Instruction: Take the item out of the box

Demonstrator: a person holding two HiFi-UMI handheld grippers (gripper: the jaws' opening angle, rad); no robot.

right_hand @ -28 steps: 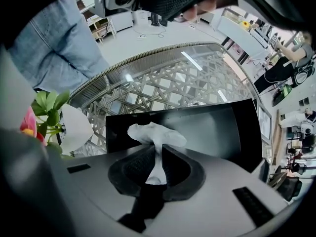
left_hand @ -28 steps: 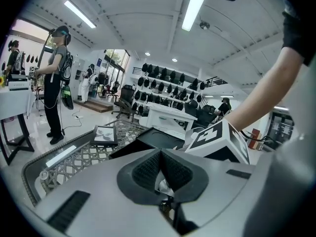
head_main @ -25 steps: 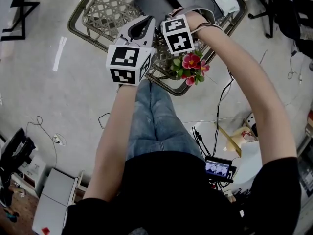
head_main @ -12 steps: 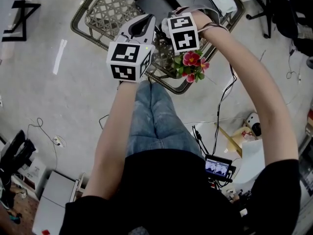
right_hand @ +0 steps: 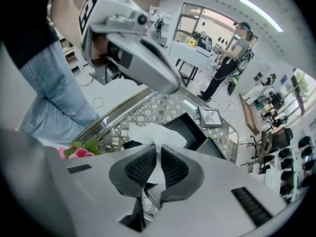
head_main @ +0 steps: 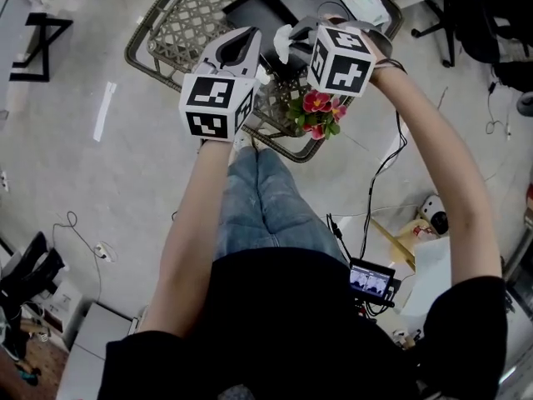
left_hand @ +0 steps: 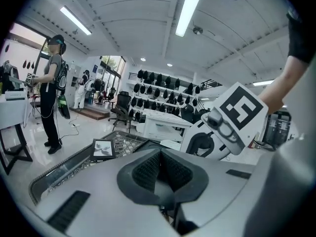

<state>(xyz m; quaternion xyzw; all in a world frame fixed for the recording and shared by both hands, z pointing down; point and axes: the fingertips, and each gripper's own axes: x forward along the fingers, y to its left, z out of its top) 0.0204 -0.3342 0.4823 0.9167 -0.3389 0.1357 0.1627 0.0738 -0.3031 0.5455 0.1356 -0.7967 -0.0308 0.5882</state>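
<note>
A black box (head_main: 265, 5) lies in a lattice basket (head_main: 158, 61) below me. My right gripper (head_main: 287, 44) is shut on a white tissue (right_hand: 159, 136) that puffs out past its fingertips above the box (right_hand: 190, 132). The tissue (head_main: 281, 42) shows as a small white tuft in the head view. My left gripper (head_main: 243, 47) hovers just left of it, over the basket's near side. In the left gripper view its jaws (left_hand: 160, 157) are shut with nothing between them. A bunch of pink flowers (head_main: 316, 111) sits at the basket's near rim, below the right gripper.
A small framed picture (left_hand: 103, 148) lies in the basket's far part. Cables run over the floor, and a small monitor (head_main: 372, 283) sits at my right side. A person (left_hand: 52, 98) stands at a table farther off. Office chairs stand at the top right.
My right gripper has risen and swung to the right with the tissue, its marker cube turning. The left gripper has barely moved.
</note>
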